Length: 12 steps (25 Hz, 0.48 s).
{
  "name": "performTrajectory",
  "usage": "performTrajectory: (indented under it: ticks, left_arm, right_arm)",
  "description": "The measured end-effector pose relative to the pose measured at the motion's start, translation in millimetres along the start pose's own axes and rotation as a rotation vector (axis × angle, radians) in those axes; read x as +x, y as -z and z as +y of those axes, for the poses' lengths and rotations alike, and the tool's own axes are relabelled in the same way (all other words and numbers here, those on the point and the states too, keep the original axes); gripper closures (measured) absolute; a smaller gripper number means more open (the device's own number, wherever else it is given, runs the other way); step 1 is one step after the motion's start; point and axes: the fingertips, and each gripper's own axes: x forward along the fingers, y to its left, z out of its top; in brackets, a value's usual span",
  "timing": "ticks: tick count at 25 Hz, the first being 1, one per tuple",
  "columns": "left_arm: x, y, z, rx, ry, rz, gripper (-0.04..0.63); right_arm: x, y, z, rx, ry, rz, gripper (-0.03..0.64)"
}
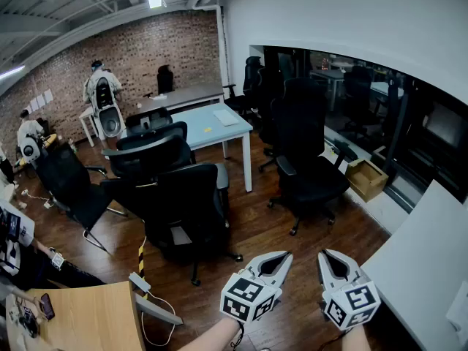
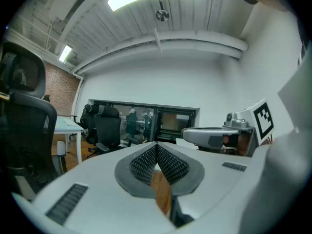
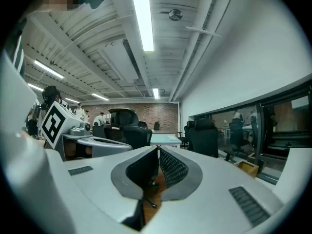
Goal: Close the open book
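No open book shows in any view. In the head view my left gripper [image 1: 283, 257] and right gripper [image 1: 327, 255] hang side by side in the air above the wooden floor, both pointing about level into the room. The left gripper [image 2: 156, 145] has its jaws shut tip to tip, with nothing between them. The right gripper [image 3: 157, 148] is likewise shut and empty. Each gripper view catches the other gripper beside it: the right one [image 2: 214, 136] and the left one [image 3: 97, 146].
Several black office chairs [image 1: 183, 210] stand just ahead, another [image 1: 311, 156] to the right. A light blue table [image 1: 212, 126] is behind them. A white table [image 1: 431, 254] lies at my right, a wooden desk [image 1: 88, 316] at lower left. People work by the brick wall.
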Motion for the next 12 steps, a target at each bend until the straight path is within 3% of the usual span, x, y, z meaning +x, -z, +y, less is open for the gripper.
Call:
performTrajectory:
  ticks: [5, 12]
  left_arm:
    - [34, 16, -4, 0.024, 0.034, 0.024, 0.591]
    - [91, 35, -87, 0.019, 0.249, 0.068, 0.591]
  right_arm:
    - [-10, 17, -33, -0.013, 0.064, 0.043, 0.612]
    - [-85, 44, -95, 0.032, 0.262, 0.116, 0.612]
